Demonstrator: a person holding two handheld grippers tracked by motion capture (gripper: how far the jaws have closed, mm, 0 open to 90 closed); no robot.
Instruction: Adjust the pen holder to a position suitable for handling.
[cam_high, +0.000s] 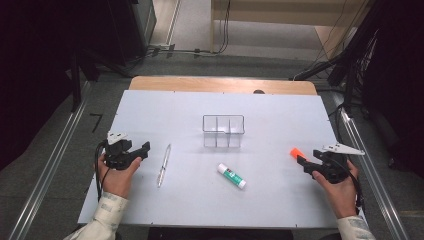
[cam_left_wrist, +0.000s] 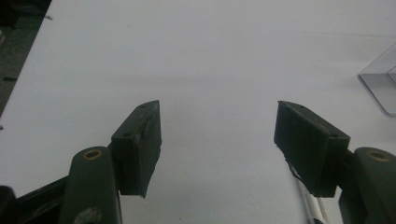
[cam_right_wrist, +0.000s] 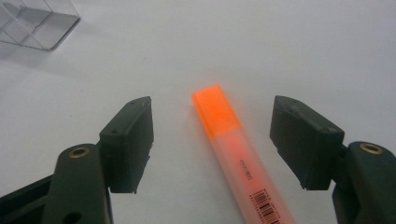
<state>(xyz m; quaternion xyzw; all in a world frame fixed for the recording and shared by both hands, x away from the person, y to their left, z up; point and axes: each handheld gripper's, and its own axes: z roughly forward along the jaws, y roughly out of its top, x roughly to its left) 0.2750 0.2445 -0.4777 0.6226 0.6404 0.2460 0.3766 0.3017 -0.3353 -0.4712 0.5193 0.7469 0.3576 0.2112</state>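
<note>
Counting on the white table (cam_high: 150, 110): one highlighter (cam_right_wrist: 236, 151), one pen (cam_high: 163, 165), one glue stick (cam_high: 231, 176), one clear box (cam_high: 223, 131), two grippers.

Right gripper (cam_right_wrist: 212, 140) is sitting wide open, pads not touching anything. The highlighter is lying flat on the table between its jaws, apart from both: translucent orange body, brighter orange squared cap, barcode label near the bottom edge of the right gripper view.

Left gripper (cam_left_wrist: 217, 144) is also standing wide open, bare table between the jaws. The pen is lying just beside it: slim, clear barrel.

Glue stick: short white cylinder, green label, lying near the table's middle. Clear box: rectangular, see-through plastic, three compartments, standing behind the glue stick.
</note>
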